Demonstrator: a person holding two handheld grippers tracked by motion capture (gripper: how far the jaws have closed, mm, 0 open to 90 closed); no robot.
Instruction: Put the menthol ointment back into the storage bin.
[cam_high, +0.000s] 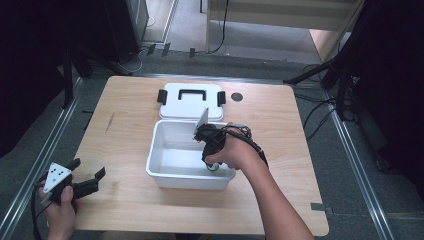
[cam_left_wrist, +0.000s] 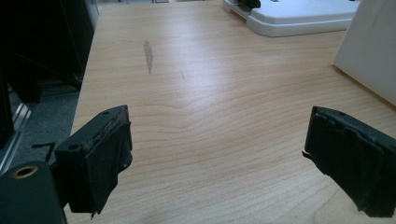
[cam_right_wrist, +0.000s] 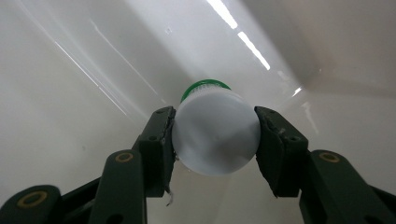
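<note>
At the near left corner of the bench (cam_high: 125, 200), the left claw (cam_high: 92, 181) hovers released, jaws spread wide over bare wood. Centre, a white tub (cam_high: 165, 175) stands before its lid (cam_high: 190, 102). Inside the tub's near right corner, the right claw (cam_right_wrist: 215, 135) is clenched on a white bottle (cam_right_wrist: 215, 137) with a green cap (cam_right_wrist: 205, 86).
</note>
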